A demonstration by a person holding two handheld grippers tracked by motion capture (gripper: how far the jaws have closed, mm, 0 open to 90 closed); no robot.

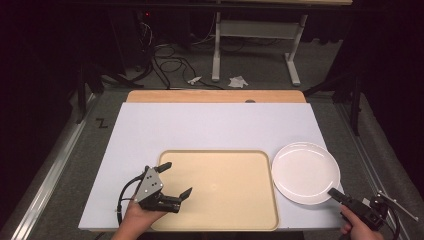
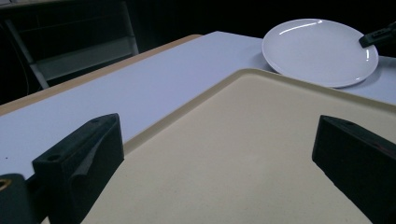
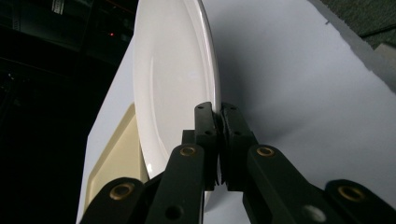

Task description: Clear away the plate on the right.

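A white plate lies on the white table top just right of the beige tray. My right gripper has its jaws shut on the plate's near right rim; in the right gripper view the rim is pinched between the two pads. My left gripper hovers over the tray's left part, jaws wide open with nothing between them. The left gripper view looks across the bare tray to the plate and the right gripper's tip.
The white table top stretches bare behind the tray, with a wooden strip along its far edge. Beyond it, cables and a table frame stand on the dark floor.
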